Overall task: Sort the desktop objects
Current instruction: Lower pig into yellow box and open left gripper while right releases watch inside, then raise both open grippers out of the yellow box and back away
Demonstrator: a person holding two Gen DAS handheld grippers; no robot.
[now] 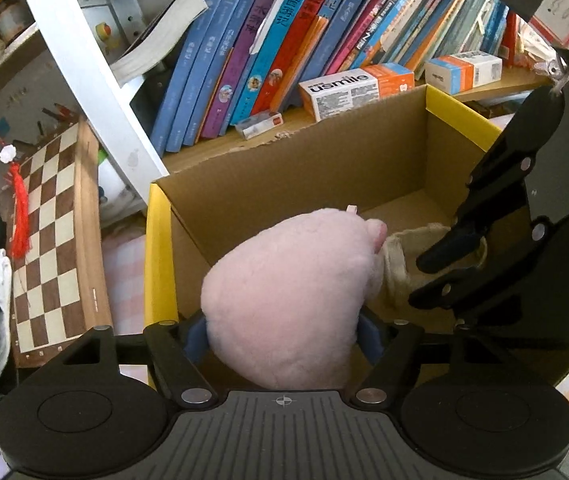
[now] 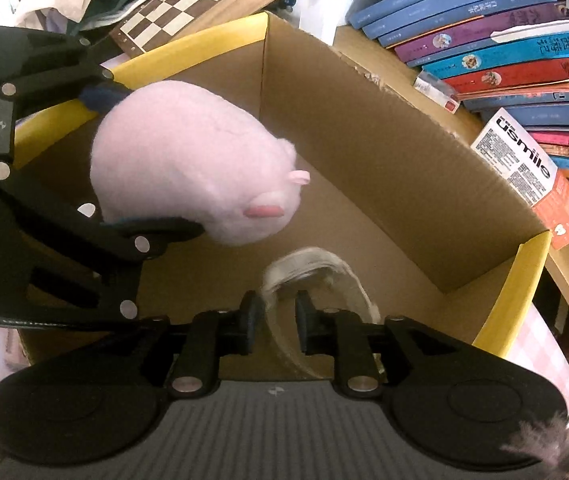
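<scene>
Counting: you are working one pink plush toy (image 1: 284,300), fuzzy and egg-shaped, and one cream fabric loop (image 2: 316,268).
Left gripper (image 1: 282,330): you are clasping the plush over the cardboard box (image 1: 304,168).
Right gripper (image 2: 276,322): its jaws are standing slightly parted around the blurred loop, inside the box; I cannot tell if they pinch it.

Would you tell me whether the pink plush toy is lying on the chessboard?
No, the pink plush toy sits between the left gripper fingers over the cardboard box; the chessboard stands apart.

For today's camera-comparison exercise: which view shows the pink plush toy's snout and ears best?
The right wrist view: the pink plush toy appears side-on over the cardboard box, between the left gripper pads, its pink features showing. The left wrist view shows mostly its rounded back, with only a glimpse of those features.
</scene>
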